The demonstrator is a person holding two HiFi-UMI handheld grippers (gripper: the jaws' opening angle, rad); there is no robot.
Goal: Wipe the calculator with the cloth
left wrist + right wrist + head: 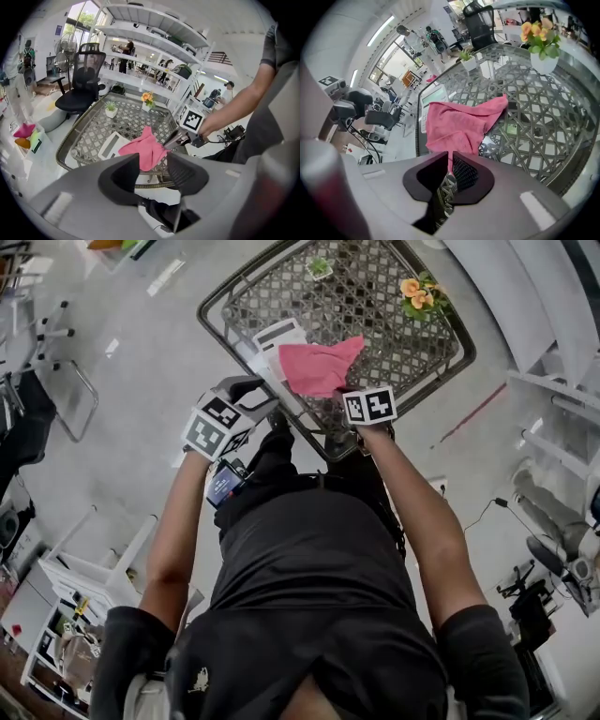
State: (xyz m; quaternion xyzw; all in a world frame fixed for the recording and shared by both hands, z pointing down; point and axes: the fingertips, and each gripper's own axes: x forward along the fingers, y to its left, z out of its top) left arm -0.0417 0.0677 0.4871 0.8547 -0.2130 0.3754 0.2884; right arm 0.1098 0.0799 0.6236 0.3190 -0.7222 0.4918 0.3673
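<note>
A white calculator [278, 338] lies near the left edge of the lattice table [403, 371], partly under a pink cloth [321, 367]. My right gripper [345, 396] is at the cloth's near edge, and in the right gripper view its jaws [450, 171] are shut on a thin fold of the cloth [459, 124], with the calculator [433, 98] beyond. My left gripper [251, 392] hovers off the table's near-left rim. In the left gripper view it [153, 171] stands open and empty, facing the calculator [111, 144] and cloth [143, 149].
A pot of orange flowers [419, 293] and a small green plant [320, 267] stand at the table's far side. A black office chair [82, 84] and white shelving [154, 51] lie beyond the table. The person's legs stand against the near rim.
</note>
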